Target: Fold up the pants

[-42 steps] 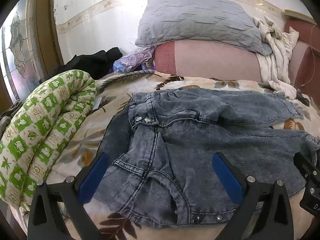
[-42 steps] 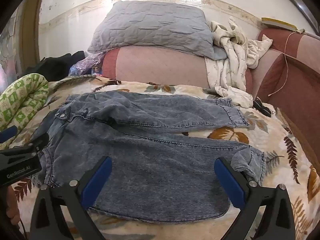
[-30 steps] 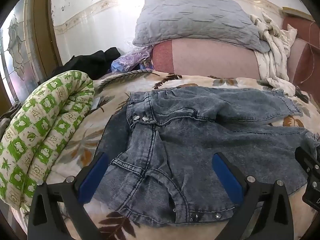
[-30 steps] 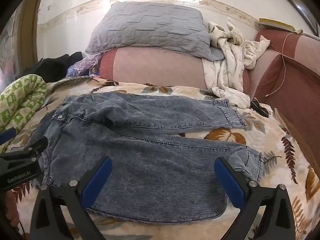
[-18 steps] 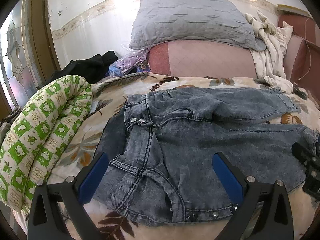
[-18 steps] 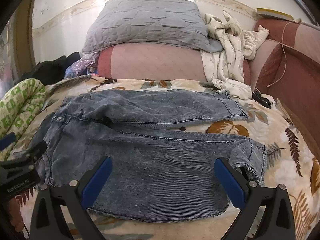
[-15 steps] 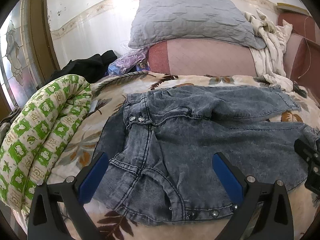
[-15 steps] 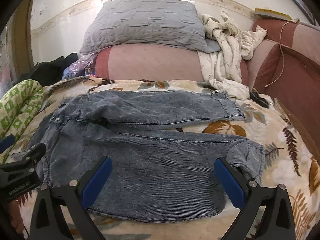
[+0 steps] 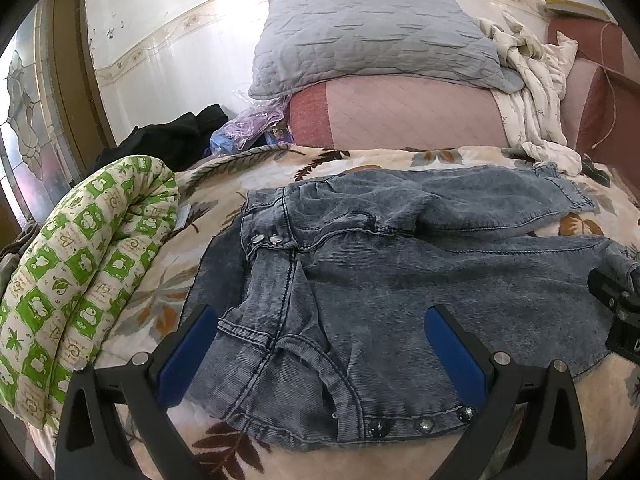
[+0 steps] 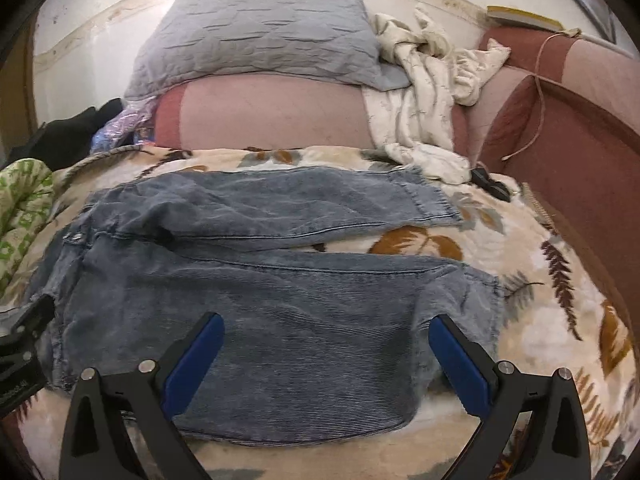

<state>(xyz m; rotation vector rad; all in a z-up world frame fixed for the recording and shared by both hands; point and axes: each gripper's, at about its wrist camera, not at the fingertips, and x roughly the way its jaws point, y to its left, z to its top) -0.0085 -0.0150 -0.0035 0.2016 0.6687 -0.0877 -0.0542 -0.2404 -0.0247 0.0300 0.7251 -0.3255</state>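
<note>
Grey-blue denim pants (image 9: 380, 272) lie spread on a leaf-patterned blanket (image 9: 208, 184), waistband to the left, two legs running right. In the left wrist view my left gripper (image 9: 320, 324) hovers open over the waistband and hip, with snap buttons (image 9: 416, 424) near the front edge. In the right wrist view the pants (image 10: 280, 300) fill the middle, and my right gripper (image 10: 326, 332) is open above the near leg, holding nothing. The far leg's hem (image 10: 436, 204) lies flat; the near leg's hem (image 10: 480, 296) is rumpled. Each gripper's body shows at the other view's edge.
A rolled green-and-white quilt (image 9: 80, 264) lies along the left. Behind the pants stands a pink bolster (image 10: 272, 112) with a grey pillow (image 10: 260, 36) on top and crumpled white cloth (image 10: 424, 104). A maroon sofa back (image 10: 568, 152) borders the right. Dark clothes (image 9: 168, 140) sit far left.
Both grippers have shifted slightly; the right one has tilted down and moved closer over the near leg. The pants have not moved. Both grippers stay open.
</note>
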